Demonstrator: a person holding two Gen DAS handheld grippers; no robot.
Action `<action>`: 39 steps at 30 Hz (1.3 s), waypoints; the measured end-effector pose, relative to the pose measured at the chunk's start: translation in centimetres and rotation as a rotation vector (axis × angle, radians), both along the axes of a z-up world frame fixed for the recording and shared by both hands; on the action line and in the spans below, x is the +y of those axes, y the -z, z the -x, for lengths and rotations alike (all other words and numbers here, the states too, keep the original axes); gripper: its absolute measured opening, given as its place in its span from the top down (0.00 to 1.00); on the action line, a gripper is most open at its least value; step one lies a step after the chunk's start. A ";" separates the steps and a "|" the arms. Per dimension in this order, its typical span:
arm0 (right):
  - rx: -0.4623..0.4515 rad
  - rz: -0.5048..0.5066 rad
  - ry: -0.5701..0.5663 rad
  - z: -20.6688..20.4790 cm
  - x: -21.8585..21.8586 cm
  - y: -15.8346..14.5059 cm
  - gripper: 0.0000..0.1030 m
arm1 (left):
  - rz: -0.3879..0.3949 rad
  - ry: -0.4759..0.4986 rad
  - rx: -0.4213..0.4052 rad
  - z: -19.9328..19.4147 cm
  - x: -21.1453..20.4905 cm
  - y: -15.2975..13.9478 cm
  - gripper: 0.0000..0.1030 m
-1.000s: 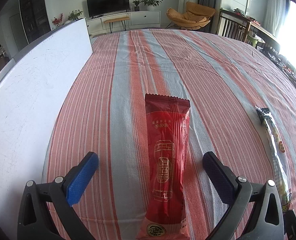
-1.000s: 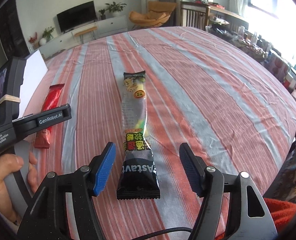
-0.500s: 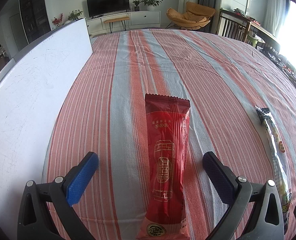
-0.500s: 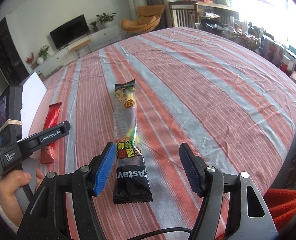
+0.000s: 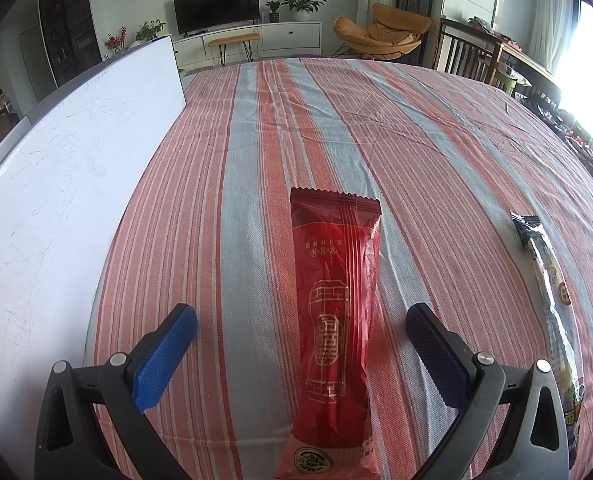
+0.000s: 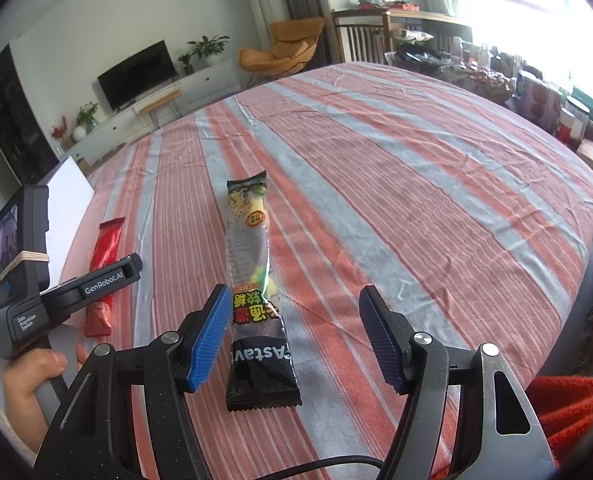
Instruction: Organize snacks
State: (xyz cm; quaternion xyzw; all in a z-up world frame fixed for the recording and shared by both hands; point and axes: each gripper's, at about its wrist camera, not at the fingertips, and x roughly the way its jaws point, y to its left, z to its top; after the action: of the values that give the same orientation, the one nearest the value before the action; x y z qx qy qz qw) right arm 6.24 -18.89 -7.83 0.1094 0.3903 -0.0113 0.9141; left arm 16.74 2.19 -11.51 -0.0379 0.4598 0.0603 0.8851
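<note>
The long black and clear plastic candy packet (image 6: 256, 300) looks light and crinkly, lying between the wide-apart right gripper (image 6: 294, 340), best pinched mid-body.

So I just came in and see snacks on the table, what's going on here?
A person is holding a claw in each hand over a striped tablecloth. The left claw is open, with a red snack packet lying flat between its fingers, not gripped. The right claw is open too, with a black and clear candy packet lying on the cloth between its fingers. Neither packet has been picked up. A white board lies to the left.
</note>
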 end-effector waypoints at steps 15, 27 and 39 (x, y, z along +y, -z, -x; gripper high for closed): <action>-0.027 -0.020 0.019 0.2 -0.5 -0.3 0.33 | 0.000 0.000 -0.001 0.0 0.0 0.0 0.00; 0.014 -0.251 0.022 -1.6 -5.7 -1.3 0.33 | 0.031 0.076 0.131 -0.7 0.1 -0.3 0.04; 0.406 -0.011 -0.247 -9.9 2.4 1.3 0.35 | 0.102 0.163 0.124 1.1 0.2 -2.4 0.87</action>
State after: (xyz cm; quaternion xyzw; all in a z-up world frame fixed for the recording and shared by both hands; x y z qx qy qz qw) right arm 16.15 -16.53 -9.18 0.0612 0.5766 0.0808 0.8107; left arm 15.65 2.40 -9.08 -0.0418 0.5179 -0.0329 0.8538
